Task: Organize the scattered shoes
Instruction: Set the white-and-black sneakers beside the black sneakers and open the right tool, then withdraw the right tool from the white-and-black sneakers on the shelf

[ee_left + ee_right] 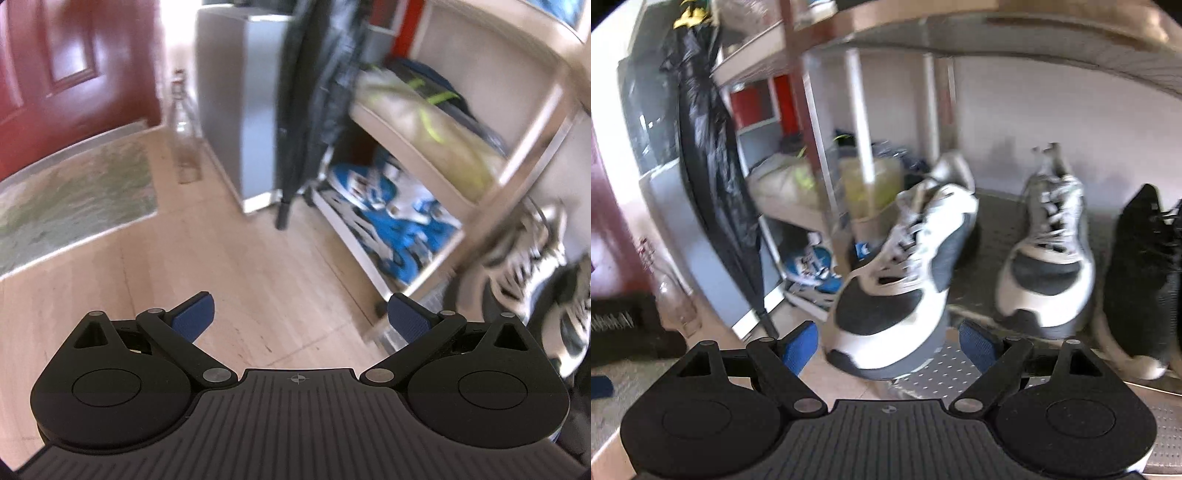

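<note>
Left gripper (301, 317): fingers spread wide, nothing between them, hovering over bare floor.
Right gripper (888, 345): fingers spread wide on either side of a sneaker's toe; whether the blue pads (799, 349) touch it cannot be told.
Near sneaker (905, 273): white, grey and black, directly ahead of the right gripper, toe toward the camera, tilted, half over the shelf edge.
Second sneaker (1049, 254): matching colours, ahead and right of the right gripper, standing on the same shelf.
Black shoe (1141, 273): far right of that gripper, beside the second sneaker.
Shelf surface (945, 373): dotted metal plate, low in the shoe rack.
Shoe rack (413, 155): ahead and right of the left gripper, holding blue-and-white shoes (391, 218) below and yellowish ones above.
Floor (236, 258): pale wood boards.
Room: a doormat (74, 195) and red door (70, 70) ahead-left of the left gripper, a clear bottle (183, 125) beside a grey cabinet (236, 99), a dark umbrella (295, 110) leaning ahead.
</note>
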Motion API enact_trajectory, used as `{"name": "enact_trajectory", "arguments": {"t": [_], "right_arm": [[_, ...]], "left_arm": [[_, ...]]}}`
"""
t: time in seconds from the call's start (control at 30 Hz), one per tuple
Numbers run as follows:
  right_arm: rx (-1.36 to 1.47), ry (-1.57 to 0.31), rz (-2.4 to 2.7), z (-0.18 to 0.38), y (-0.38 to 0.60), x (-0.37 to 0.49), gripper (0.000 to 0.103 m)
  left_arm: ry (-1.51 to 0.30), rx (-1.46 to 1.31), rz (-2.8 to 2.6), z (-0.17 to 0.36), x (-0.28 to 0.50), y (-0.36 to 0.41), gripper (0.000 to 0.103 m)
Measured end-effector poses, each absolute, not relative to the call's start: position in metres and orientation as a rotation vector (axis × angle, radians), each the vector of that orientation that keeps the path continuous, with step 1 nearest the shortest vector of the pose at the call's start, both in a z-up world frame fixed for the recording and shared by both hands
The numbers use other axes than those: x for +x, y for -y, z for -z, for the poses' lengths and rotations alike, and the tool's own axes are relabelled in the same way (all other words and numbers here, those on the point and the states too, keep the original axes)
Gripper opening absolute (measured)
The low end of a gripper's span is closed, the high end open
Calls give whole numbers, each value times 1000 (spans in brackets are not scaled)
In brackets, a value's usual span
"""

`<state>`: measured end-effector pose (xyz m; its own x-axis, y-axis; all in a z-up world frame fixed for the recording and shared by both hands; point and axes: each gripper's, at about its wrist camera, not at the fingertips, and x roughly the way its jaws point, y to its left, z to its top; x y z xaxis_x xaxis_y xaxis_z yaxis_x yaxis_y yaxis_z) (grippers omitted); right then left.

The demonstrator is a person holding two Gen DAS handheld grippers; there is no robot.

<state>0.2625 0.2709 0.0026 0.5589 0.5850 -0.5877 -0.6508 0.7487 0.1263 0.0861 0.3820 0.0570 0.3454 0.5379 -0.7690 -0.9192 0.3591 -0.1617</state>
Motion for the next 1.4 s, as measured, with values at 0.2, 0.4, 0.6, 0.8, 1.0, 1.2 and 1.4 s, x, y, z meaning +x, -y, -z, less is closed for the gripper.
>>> {"name": "enact_trajectory", "arguments": {"t": [0.2,0.4,0.6,0.8,1.0,1.2,1.4], "right_arm": [[-144,-664,-707,18,-295,263,81],[-69,-645,-605,26,-306,260,76],[18,-619,-466,30,-323,268,75],[2,-633,-393,15,-329,307,74],[-49,-703,-383,16,-317,337,69],[49,-754,-452,8,-279,316,83],[9,-780,-482,-5,-215,271,87]], "left_arm": [[-733,-664,-982,-54,93,-383,102],[-744,-664,-968,-52,95,-384,102],[-745,-675,-974,-50,93,-386,102],[-745,-686,-981,-49,90,-389,102],[-760,-684,-956,-48,96,-384,102],[-772,-668,-928,-49,105,-373,102],[-822,-609,-829,-50,130,-340,102]]}}
